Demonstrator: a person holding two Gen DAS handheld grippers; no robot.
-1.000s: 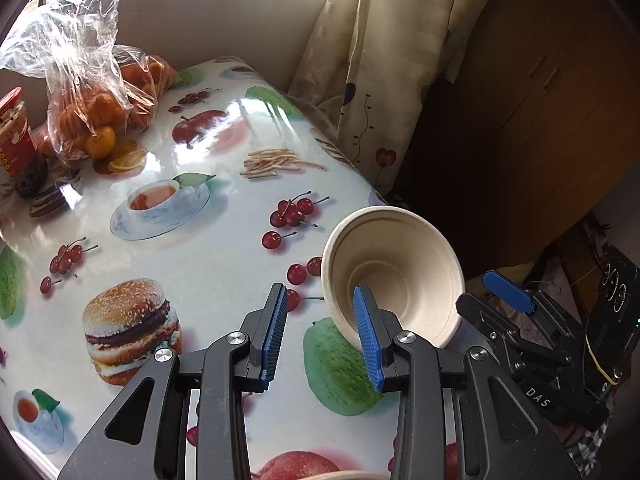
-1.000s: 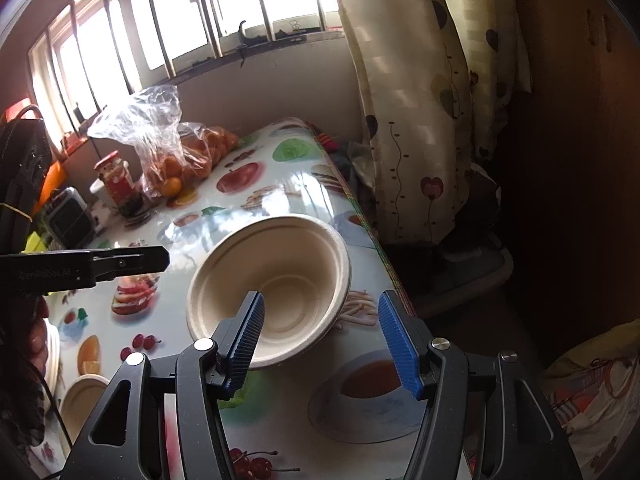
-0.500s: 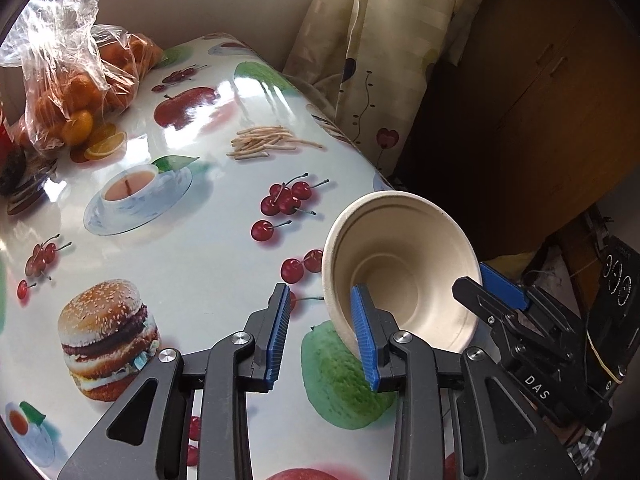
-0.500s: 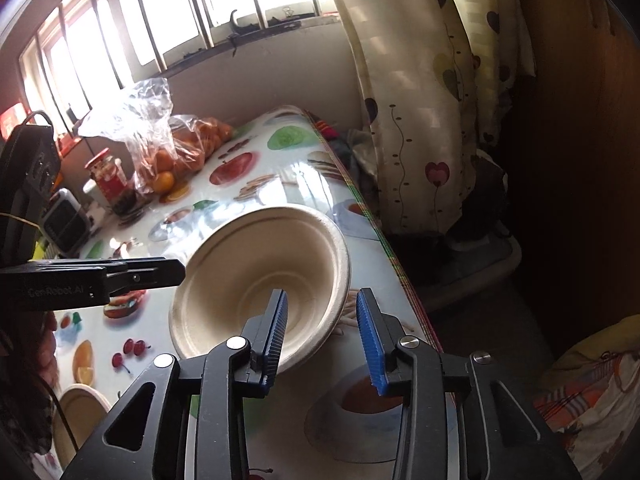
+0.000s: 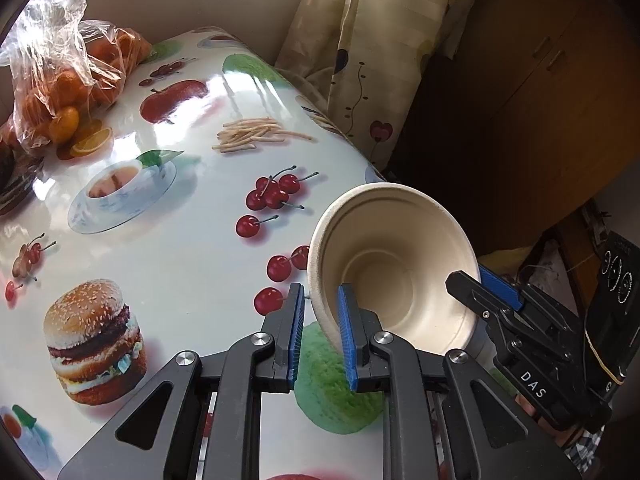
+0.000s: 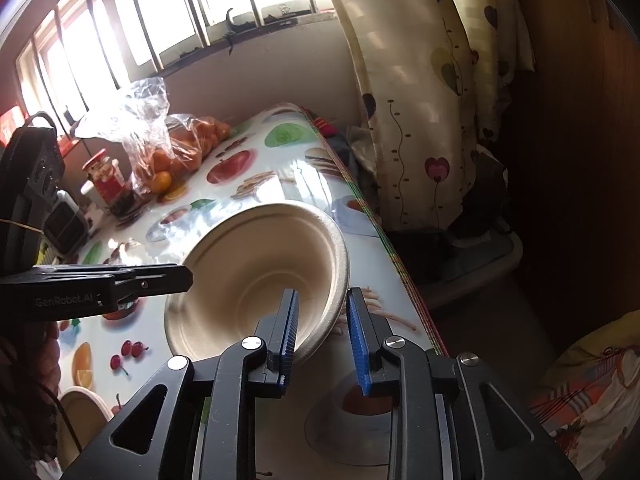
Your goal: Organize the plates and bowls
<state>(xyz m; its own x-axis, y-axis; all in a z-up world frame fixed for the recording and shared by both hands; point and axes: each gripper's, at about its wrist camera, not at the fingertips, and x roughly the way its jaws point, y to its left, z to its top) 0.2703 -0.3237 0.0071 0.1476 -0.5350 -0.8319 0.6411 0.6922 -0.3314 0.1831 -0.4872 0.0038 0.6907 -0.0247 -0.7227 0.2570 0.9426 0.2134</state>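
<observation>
A beige paper bowl (image 5: 394, 264) is held tilted above the table's right edge. My left gripper (image 5: 320, 334) has its blue pads either side of the bowl's near rim, shut on it. In the right wrist view the same bowl (image 6: 256, 280) shows with my right gripper (image 6: 322, 336) closed around its rim on the opposite side. The right gripper also shows in the left wrist view (image 5: 496, 292) at the bowl's far rim. Another beige dish (image 6: 82, 408) lies on the table at lower left.
The table (image 5: 168, 248) has a glossy fruit-and-burger print cloth. A plastic bag of oranges (image 5: 60, 80) stands at the back left, with a red-lidded jar (image 6: 106, 180) beside it. A curtain (image 5: 372, 48) and dark wooden cupboard (image 5: 540, 100) lie beyond the right edge.
My right gripper has closed from wide open onto the bowl's rim. The left gripper has also narrowed on the rim. The bowl has stayed above the table's right edge.
</observation>
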